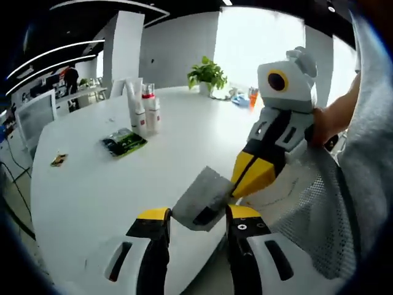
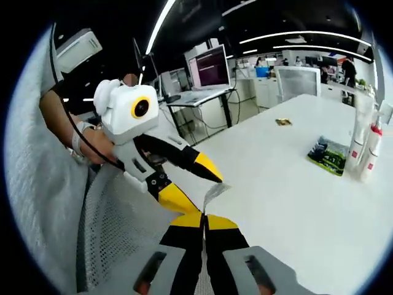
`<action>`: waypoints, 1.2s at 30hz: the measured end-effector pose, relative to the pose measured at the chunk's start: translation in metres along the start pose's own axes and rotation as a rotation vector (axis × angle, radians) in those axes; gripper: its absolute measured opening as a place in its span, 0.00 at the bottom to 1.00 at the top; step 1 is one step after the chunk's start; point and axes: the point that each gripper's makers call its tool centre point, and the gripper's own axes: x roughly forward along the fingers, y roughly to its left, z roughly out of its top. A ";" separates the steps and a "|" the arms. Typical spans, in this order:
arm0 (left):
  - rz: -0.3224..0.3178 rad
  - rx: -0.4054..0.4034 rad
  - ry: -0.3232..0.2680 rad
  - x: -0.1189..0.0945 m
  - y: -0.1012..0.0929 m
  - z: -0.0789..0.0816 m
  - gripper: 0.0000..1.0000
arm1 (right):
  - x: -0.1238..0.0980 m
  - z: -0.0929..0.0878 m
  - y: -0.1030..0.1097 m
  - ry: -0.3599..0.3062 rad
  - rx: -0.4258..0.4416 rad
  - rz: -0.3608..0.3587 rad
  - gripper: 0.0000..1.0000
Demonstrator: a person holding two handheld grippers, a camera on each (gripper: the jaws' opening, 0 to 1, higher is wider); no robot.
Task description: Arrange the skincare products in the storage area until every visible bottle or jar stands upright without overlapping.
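Right tongs (image 2: 202, 216) pinch grey card (image 1: 202, 198); left gripper view adds plant (image 1: 207, 75).

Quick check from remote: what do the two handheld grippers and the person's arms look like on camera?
Both grippers, right gripper and left gripper, share one build: pale grey-white bodies, black jaws with yellow tips, and a rounded white head with a yellow-ringed black lens. A thin black cable runs past the person's wrist, which wears a light band. Grey mesh fabric hangs nearby.

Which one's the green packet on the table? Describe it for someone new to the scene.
On the big white table, find the cluster of upright white bottles near the far side. The green packet lies flat beside them, nearer the camera. It is the one dark green, glossy, flat item; the bottles stand tall and white.
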 end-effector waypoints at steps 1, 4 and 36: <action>0.004 -0.015 0.002 -0.001 0.003 -0.001 0.34 | -0.001 0.002 -0.001 -0.015 0.021 0.003 0.00; -0.016 -0.099 -0.036 -0.003 0.002 0.005 0.36 | -0.004 0.010 0.000 -0.068 0.093 0.036 0.00; -0.414 -0.656 -0.257 -0.032 -0.027 0.049 0.00 | -0.018 0.036 0.012 -0.247 0.456 0.299 0.06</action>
